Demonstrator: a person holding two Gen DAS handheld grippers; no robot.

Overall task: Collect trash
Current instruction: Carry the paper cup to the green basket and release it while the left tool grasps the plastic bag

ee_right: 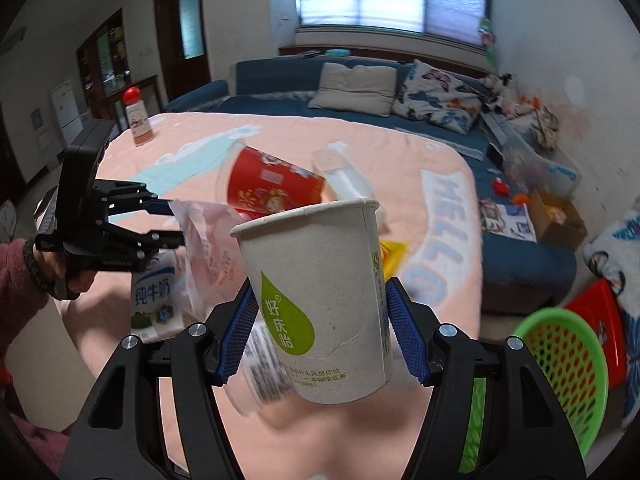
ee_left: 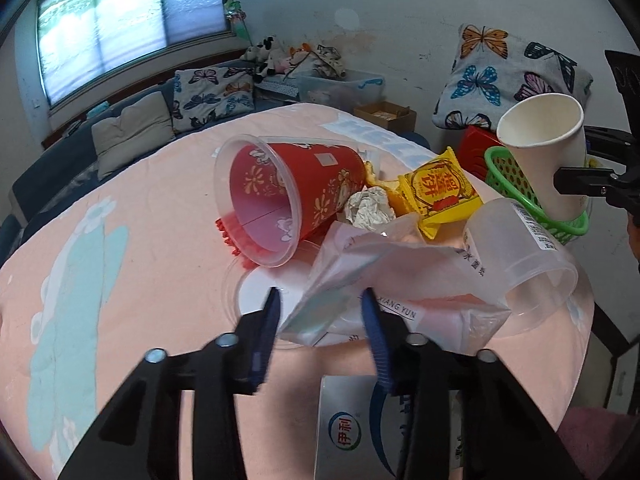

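Observation:
My right gripper (ee_right: 322, 288) is shut on a white paper cup (ee_right: 316, 304) with a green drop logo, held above the table near a green mesh basket (ee_right: 568, 360). My left gripper (ee_left: 320, 294) has its blue pads against a clear plastic bag (ee_left: 400, 280) whose corner sits between them. On the pink-clothed table (ee_left: 140, 260) the trash pile holds a red cup (ee_left: 304, 192) on its side inside a clear one, crumpled paper (ee_left: 368, 208), a yellow snack wrapper (ee_left: 440, 188), a clear plastic cup (ee_left: 520, 248) and a milk carton (ee_left: 352, 428).
A red-capped bottle (ee_right: 138, 120) stands at the table's far left corner. A blue sofa (ee_right: 280, 76) with cushions runs behind the table. A red stool (ee_right: 596, 308) and a cardboard box (ee_right: 560, 220) sit on the floor at the right. A sleeve (ee_right: 16, 280) shows at the left.

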